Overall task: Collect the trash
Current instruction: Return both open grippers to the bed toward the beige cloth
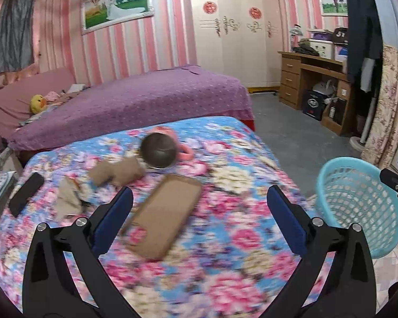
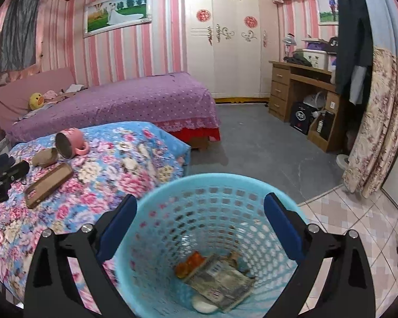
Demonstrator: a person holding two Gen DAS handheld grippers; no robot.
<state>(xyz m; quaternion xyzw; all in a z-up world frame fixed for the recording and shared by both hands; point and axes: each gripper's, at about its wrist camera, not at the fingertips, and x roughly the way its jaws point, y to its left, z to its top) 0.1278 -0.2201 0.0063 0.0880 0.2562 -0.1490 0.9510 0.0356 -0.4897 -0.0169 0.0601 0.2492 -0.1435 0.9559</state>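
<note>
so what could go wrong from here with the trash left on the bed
The pink mug lies on its side touching the crumpled brown paper; grabbing the paper might roll the mug off the bed. The flat cardboard lies flush on the soft quilt, so the open left tool could pinch fabric too. The basket stands beside the bed, so a loose drop may miss it.

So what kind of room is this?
A home bedroom, most likely: a bed with a purple spread, a tall white wardrobe, and a wooden desk against the pink-striped wall.
</note>
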